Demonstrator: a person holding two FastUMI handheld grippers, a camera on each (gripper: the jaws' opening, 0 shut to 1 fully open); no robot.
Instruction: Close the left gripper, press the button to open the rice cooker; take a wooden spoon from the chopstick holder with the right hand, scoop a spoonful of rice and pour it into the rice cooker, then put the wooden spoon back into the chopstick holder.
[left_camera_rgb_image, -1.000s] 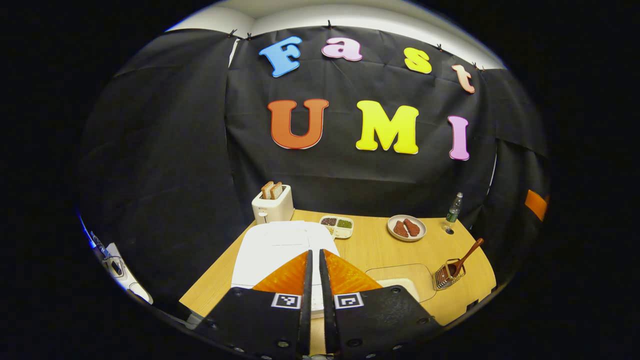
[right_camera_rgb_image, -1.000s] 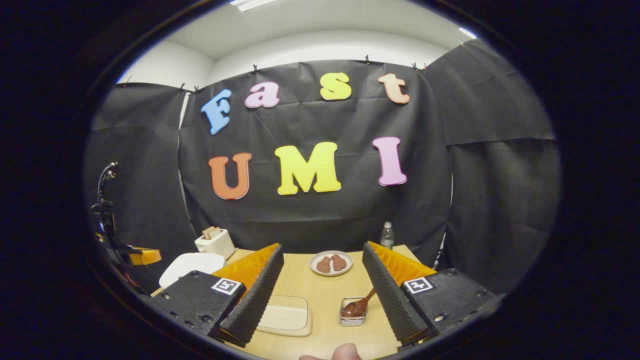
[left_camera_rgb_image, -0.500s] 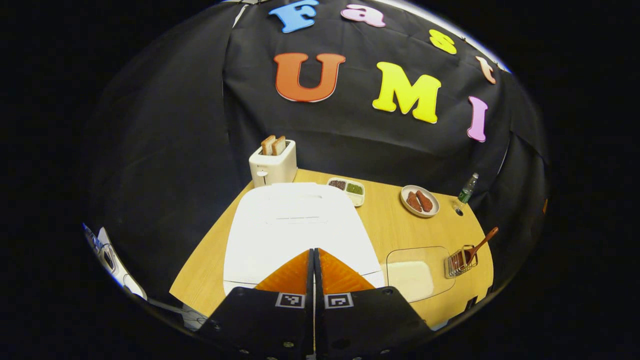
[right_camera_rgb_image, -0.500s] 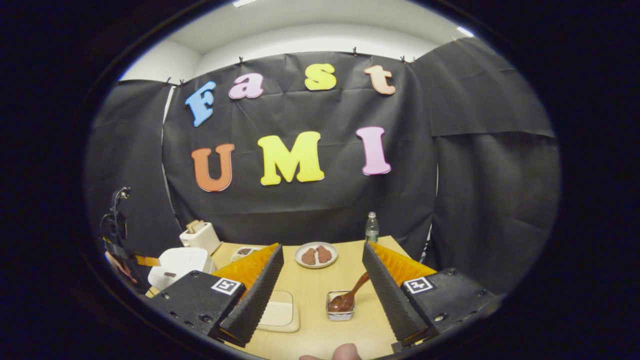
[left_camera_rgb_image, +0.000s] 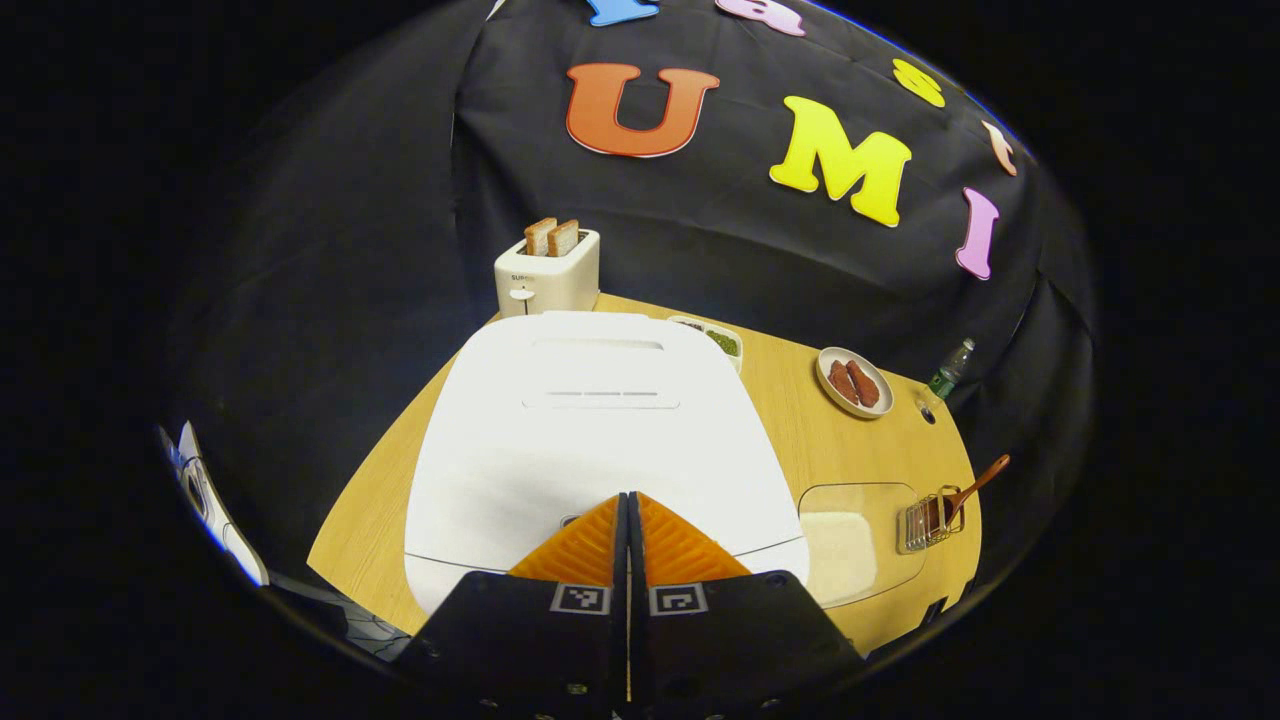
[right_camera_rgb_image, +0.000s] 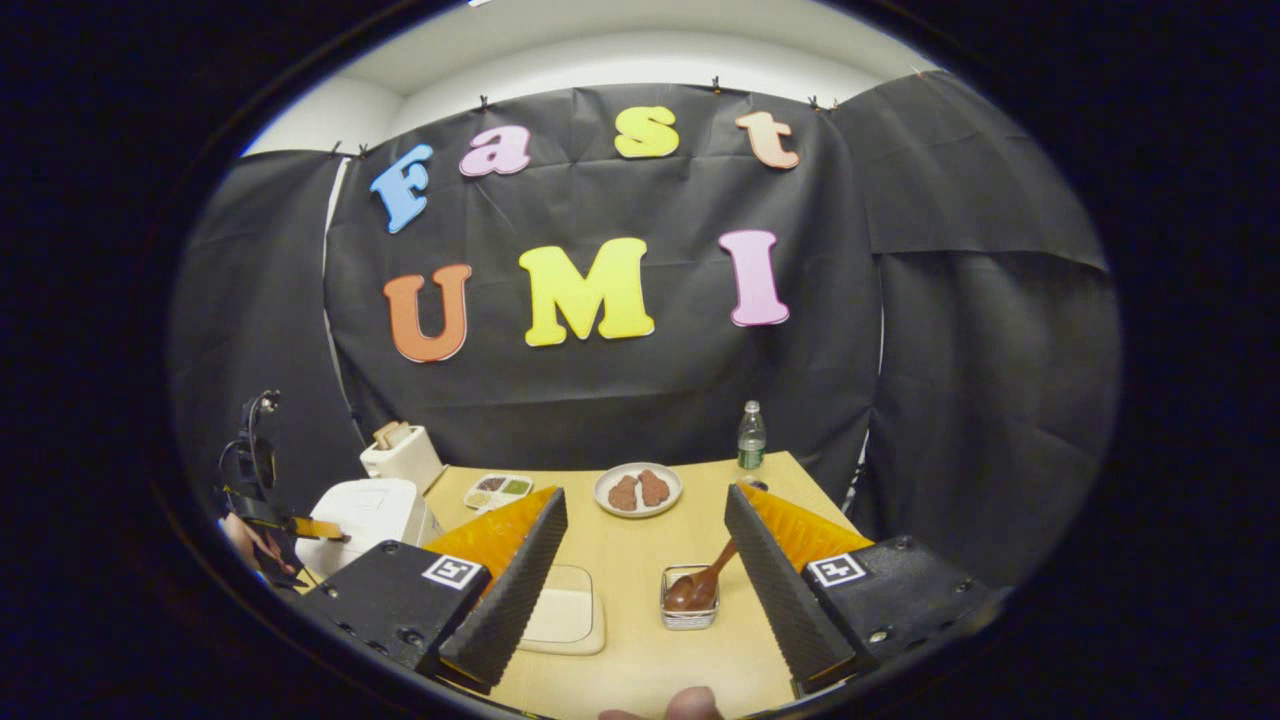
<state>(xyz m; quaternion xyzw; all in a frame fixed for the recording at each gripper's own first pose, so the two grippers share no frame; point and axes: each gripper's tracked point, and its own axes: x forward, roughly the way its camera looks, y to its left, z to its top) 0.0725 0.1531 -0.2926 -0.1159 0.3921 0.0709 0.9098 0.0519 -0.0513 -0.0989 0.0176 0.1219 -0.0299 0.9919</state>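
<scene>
Rice cooker (left_camera_rgb_image: 600, 420): smooth white plastic lid, soft sheen. Tabletop (left_camera_rgb_image: 830, 450): light wood grain, matt. Chopstick holder (left_camera_rgb_image: 925, 520): shiny metal wire. Wooden spoon (right_camera_rgb_image: 700, 590): dark, polished wood. Rice tray (left_camera_rgb_image: 860, 540): clear glossy plastic. Booth wall (right_camera_rgb_image: 950, 300): matt black cloth, creased. Water bottle (right_camera_rgb_image: 751, 437): clear plastic. Toaster (left_camera_rgb_image: 547, 280): smooth white plastic.

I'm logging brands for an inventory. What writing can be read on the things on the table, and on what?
Nothing legible.
On the toaster: a small mark on its front, too blurred to read.
On the water bottle: label too small to read.
On the rice cooker: no writing seen on its lid.
</scene>
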